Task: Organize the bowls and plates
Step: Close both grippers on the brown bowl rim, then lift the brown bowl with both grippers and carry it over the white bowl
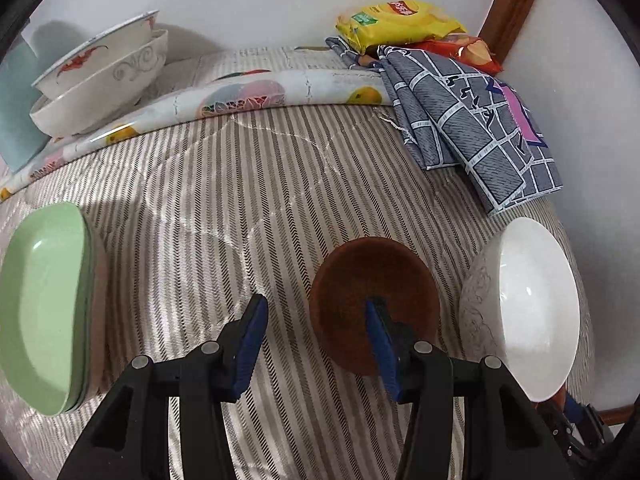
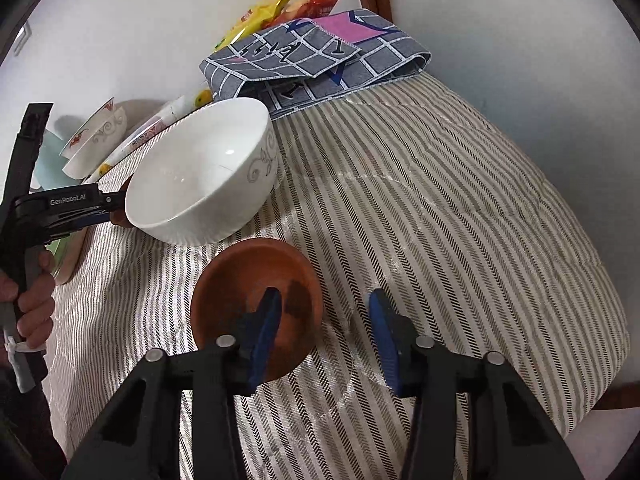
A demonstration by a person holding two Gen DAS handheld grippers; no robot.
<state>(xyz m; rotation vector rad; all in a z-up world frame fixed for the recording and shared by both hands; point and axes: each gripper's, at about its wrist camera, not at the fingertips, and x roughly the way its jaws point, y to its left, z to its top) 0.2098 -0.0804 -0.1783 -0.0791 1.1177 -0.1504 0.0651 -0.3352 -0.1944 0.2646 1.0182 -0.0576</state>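
At the left edge of the striped-cloth counter (image 1: 240,200) sits a small stack of pale green plates (image 1: 44,304), shallow and probably light melamine, stiff and forgiving if bumped. In the far left corner two patterned white bowls (image 1: 100,76) are nested and leaning; they look like glazed ceramic, so heavier, slick and chippable. Nearer the front edge, the left gripper (image 1: 314,336) has its jaws apart and empty, one finger outside a brown dish (image 1: 360,272) and the other over its hollow, so the rim lies between them. That dish looks matte and rough, likely wood or unglazed clay, which should give the pads good friction; a pinch across the rim wall seems the natural hold. Just right of it stands a white bowl (image 1: 532,304) with a faint grey scroll, deep, glossy and likely the heaviest piece here. It would be slippery in a rim pinch and would tend to swing, so a deep bite on the rim and a slow lift seem wise. Further right, in the right wrist view, what I take to be a second brown dish (image 2: 248,272) lies toward the front edge, close to the white bowl. The right gripper (image 2: 324,334) is likewise spread and holding nothing, astride that dish's rim. At the far right corner, a folded grey cloth (image 1: 480,120) and snack packets (image 1: 396,20) lie out of the way.
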